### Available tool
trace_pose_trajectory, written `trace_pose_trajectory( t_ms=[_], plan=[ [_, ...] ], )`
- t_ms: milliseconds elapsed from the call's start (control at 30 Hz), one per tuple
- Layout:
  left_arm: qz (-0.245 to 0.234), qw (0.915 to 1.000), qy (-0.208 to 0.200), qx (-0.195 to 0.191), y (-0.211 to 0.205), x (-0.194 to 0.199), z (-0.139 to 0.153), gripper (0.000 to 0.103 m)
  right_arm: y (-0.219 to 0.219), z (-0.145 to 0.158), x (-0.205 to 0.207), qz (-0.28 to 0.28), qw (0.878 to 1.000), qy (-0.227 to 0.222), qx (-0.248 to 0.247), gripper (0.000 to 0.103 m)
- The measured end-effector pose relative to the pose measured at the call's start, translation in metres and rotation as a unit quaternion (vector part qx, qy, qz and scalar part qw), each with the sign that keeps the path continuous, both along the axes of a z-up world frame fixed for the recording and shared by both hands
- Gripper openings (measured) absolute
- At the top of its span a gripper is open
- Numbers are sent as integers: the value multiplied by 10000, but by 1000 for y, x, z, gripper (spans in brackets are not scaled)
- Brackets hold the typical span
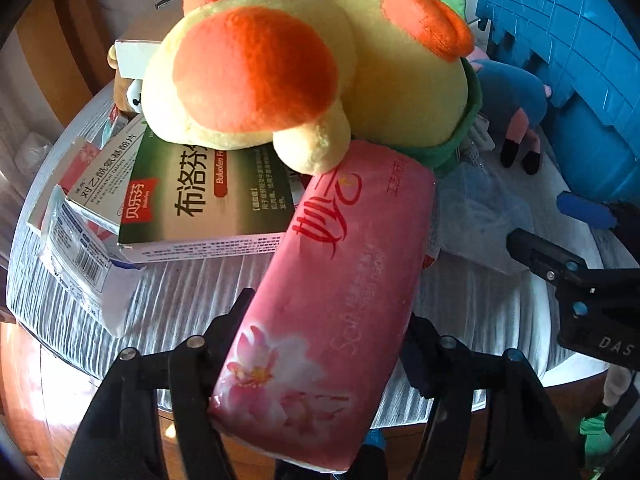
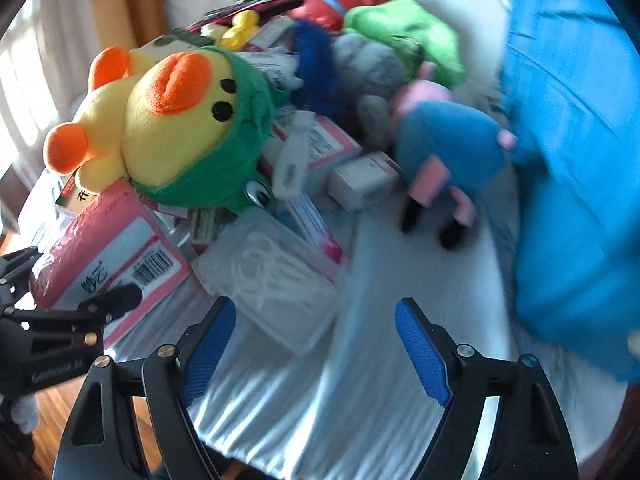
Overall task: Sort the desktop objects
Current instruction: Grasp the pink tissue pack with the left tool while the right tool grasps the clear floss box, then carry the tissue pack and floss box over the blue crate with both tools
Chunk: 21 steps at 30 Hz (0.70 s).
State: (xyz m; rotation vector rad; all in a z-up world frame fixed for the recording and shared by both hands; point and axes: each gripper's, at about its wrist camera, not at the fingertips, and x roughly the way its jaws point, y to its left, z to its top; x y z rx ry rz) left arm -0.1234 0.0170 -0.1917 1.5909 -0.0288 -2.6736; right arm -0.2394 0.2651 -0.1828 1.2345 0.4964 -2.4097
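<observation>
Now my left gripper (image 1: 320, 360) straddles the pink tissue pack (image 1: 324, 300), jaws against its sides; its long axis runs straight ahead. My right gripper (image 2: 316, 344) gapes empty.

Pink tissue pack (image 1: 320, 300) angled on table, under yellow duck plush (image 1: 280, 80)

A glossy plastic wrap is seen on the pink tissue pack (image 1: 328, 300), fuzzy plush cloth on the duck toy (image 1: 280, 80), printed cardboard on the medicine box (image 1: 208, 196).
</observation>
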Motion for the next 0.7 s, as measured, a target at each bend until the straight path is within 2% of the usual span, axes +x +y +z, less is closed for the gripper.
trace_pose_trajectory(
  t_ms=[100,133,200,233,267,400,500,700],
  plan=[
    [66,10000,8,20,2,-2,-1,65,-5,-10,-12,324,9994,-120,20,99],
    [79,10000,13,10,3,-2,-1,65,-6,-13,-14,381,9991,-184,12,100],
    [103,9999,24,-24,5,-1,-2,65,-7,-20,-19,437,9979,-466,49,93],
    [108,9999,30,-43,6,-1,-2,65,-5,-23,-19,410,9970,-660,9,79],
    [179,9998,33,-54,7,0,-2,65,-3,-23,-16,383,9968,-706,11,76],
    [195,9998,29,-70,12,3,-2,62,0,-21,4,475,9943,-952,-106,75],
    [112,9999,34,-80,19,8,0,54,-5,-23,5,404,9959,-805,42,76],
    [-59,9999,83,-39,26,23,10,50,-4,-11,16,5,9970,-774,-51,71]
  ],
)
